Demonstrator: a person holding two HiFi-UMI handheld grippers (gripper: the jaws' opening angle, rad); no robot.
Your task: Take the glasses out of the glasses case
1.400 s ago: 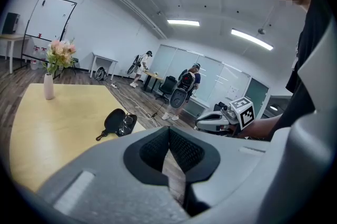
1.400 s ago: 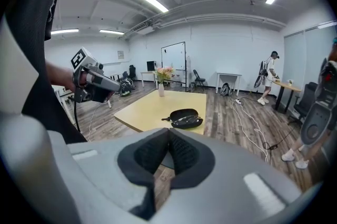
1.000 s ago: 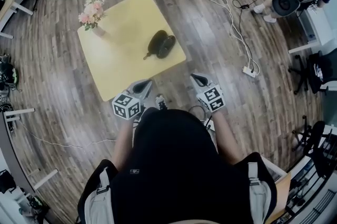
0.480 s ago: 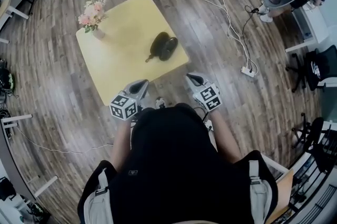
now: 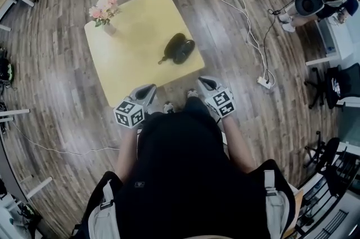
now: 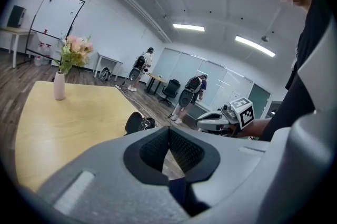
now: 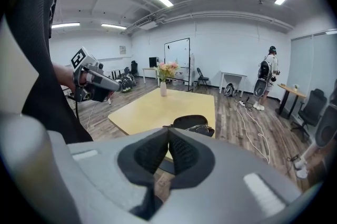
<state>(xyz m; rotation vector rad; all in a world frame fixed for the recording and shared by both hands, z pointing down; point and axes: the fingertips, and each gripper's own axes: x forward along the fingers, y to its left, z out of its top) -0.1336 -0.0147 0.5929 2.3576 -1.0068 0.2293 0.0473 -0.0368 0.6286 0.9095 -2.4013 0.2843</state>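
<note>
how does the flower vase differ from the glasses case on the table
The vase is pale and stands upright; the glasses case is black and lies low and open. On the yellow table the vase sits at the far left corner, while the glasses case lies toward the right side, closer to the person. The vase holds pink flowers; the glasses case appears to hold glasses. Both rest on that table.
</note>
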